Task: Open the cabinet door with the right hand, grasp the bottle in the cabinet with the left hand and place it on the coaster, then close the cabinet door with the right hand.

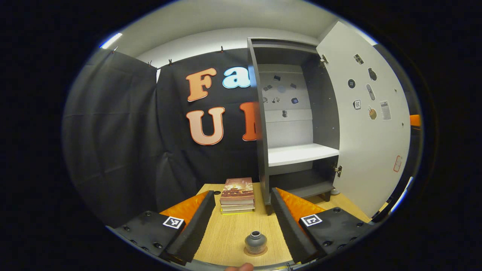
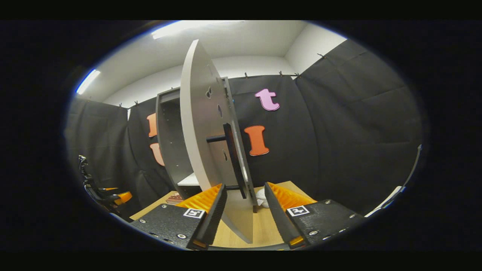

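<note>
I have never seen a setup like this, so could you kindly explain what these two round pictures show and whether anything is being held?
A person holds a two-finger claw in each hand, and a camera rides on each. In the left gripper view, the left claw is open and empty above a wooden table. A small bottle stands on a coaster between its fingers, untouched, with a stack of books behind. The cabinet stands open. In the right gripper view, the right claw is open, facing the swung-out cabinet door and its dark handle.
</note>
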Demonstrator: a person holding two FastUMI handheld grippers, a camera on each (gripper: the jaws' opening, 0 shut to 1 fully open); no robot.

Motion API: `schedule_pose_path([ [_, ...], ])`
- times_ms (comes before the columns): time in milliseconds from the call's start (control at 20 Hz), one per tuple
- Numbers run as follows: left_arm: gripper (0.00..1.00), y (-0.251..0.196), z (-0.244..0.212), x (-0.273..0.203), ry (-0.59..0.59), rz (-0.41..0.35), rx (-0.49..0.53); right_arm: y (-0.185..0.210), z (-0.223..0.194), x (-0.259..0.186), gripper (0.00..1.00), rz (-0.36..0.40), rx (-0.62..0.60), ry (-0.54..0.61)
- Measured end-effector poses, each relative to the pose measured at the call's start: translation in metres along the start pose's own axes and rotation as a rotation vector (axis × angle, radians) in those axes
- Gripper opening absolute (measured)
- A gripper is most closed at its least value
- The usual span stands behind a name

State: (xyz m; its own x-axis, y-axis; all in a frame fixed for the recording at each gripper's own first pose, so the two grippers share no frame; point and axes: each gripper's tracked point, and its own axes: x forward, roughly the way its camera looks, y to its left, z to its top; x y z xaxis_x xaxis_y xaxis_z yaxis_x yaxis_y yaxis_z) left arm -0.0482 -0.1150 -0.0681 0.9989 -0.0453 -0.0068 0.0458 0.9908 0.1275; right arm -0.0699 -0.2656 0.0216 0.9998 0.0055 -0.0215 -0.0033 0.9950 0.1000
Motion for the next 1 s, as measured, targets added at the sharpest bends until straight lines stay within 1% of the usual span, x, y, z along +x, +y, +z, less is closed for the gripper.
schedule_pose_path([
  [400,0.97,0.05,0.0,0.038,-0.003,-0.028,-0.016,0.083,-0.018,0.017,0.65,0.069,-0.004,0.005],
  [500,0.95,0.064,-0.002,0.048,0.002,-0.023,-0.018,0.098,-0.024,0.026,0.65,0.077,-0.016,0.008],
  [550,0.97,0.07,-0.004,0.052,0.008,-0.023,-0.022,0.105,-0.026,0.032,0.66,0.079,-0.017,0.007],
  [650,0.97,0.08,-0.009,0.06,0.019,-0.022,-0.025,0.119,-0.034,0.047,0.66,0.08,-0.018,0.018],
  [800,0.97,0.095,-0.014,0.069,0.029,-0.017,-0.027,0.143,-0.039,0.062,0.66,0.107,-0.014,0.02],
  [850,0.97,0.101,-0.015,0.073,0.03,-0.014,-0.029,0.152,-0.041,0.069,0.76,0.119,-0.011,0.02],
  [900,0.97,0.106,-0.015,0.074,0.03,-0.013,-0.032,0.161,-0.044,0.076,0.69,0.131,-0.011,0.023],
  [1000,0.97,0.115,-0.013,0.079,0.026,-0.005,-0.033,0.179,-0.048,0.094,0.72,0.151,-0.006,0.026],
])
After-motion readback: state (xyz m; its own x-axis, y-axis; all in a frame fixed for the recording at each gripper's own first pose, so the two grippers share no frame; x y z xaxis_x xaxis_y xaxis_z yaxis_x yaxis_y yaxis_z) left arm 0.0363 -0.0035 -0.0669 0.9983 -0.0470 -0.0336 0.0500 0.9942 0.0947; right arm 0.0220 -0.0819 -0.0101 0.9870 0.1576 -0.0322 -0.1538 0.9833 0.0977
